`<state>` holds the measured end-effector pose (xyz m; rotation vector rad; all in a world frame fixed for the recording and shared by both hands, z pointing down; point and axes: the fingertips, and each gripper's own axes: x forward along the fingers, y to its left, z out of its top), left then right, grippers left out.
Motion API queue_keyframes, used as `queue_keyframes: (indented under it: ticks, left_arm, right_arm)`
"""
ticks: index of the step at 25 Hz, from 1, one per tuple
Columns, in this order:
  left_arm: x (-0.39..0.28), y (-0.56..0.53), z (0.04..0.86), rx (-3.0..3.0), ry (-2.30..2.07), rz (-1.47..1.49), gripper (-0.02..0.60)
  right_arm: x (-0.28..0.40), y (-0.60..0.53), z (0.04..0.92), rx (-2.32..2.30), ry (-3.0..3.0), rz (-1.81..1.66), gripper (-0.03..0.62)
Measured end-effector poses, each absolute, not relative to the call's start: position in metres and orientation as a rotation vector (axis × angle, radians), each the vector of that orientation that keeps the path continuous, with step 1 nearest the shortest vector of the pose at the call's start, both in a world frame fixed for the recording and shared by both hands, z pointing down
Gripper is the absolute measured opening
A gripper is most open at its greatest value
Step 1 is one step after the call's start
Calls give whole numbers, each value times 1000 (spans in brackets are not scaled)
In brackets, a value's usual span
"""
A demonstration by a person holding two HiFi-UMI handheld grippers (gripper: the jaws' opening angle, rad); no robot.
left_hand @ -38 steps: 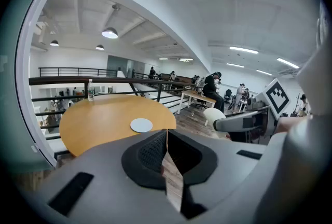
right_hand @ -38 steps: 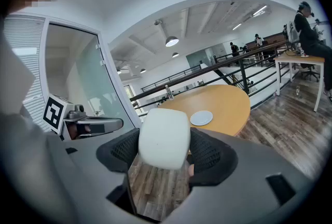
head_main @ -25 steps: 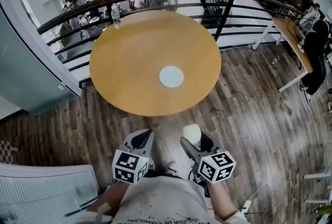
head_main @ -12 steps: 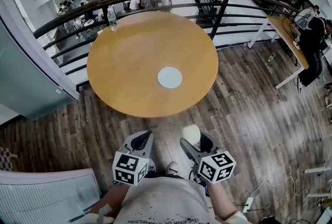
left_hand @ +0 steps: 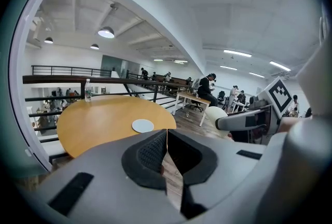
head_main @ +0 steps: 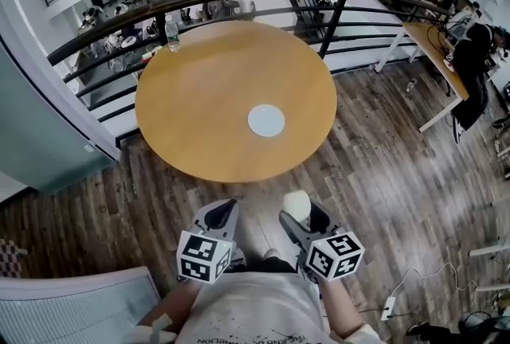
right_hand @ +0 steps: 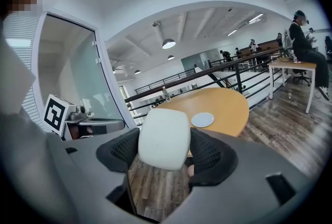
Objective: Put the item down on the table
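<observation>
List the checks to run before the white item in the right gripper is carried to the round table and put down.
1. Grip: the right gripper is shut on the white item, with a pad on each side. Ok.
2. Left gripper: jaws together, nothing between them. Ok.
3. Position: both grippers hang over the floor, short of the table and its near edge. Not ok.
4. Landing spot: only a pale disc and a bottle at the far edge are on the table, and the rest is bare wood. Ok.
5. The item's underside, and whether it will stand steady: cannot tell.
</observation>
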<state>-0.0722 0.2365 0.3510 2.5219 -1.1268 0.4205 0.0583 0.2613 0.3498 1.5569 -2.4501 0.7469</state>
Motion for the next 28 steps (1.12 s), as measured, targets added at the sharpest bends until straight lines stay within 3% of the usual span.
queue_keyframes:
  ticks: [13,28]
  left_arm:
    - [-72,213,355,2541,-1084,421,24]
    - [-25,99,365,2509,-1121,456,23]
  right_arm:
    - [48,246,366,1557,-2420,769,310]
    - [89,125,376,1442,-2434,723,310]
